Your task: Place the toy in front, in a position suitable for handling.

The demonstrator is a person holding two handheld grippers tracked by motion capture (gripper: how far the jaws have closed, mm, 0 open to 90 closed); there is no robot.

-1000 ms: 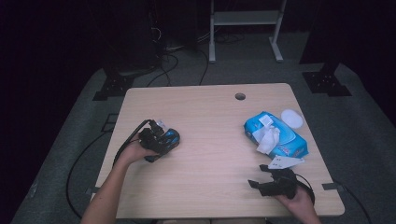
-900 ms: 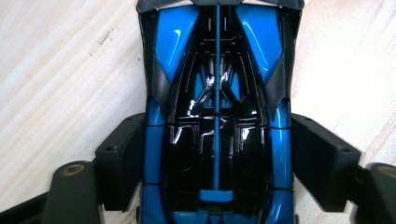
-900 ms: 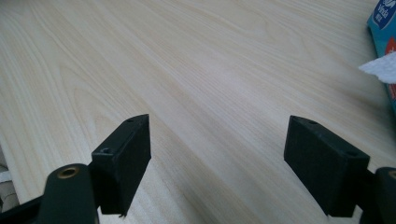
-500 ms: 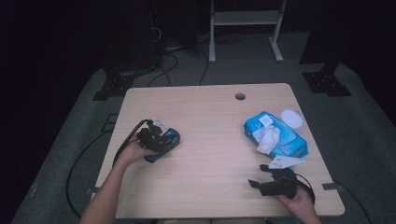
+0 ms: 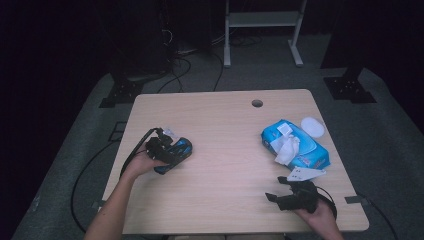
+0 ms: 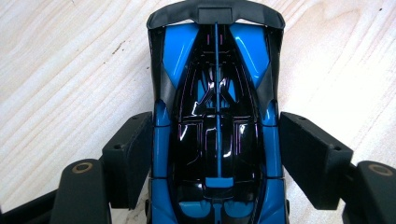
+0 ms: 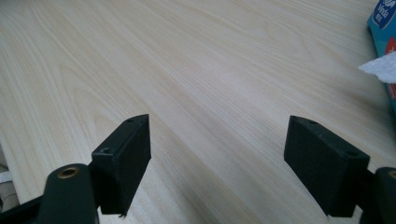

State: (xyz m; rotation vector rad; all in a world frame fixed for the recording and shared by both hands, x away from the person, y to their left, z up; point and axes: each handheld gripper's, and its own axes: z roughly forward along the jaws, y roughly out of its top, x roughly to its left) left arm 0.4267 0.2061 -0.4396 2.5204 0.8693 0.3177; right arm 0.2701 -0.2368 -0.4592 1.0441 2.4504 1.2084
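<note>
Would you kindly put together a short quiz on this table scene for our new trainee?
1. True or false: the right tongs are shut.
2. What sits between the left tongs? A: toy car. B: cup. C: spoon.
3. What lies on the table just beyond the pack of wipes?

Key:
1. False; they stand open over bare wood.
2. A; the jaws have just been closing and now grip the blue and black car by its sides.
3. A small white disc.
</note>
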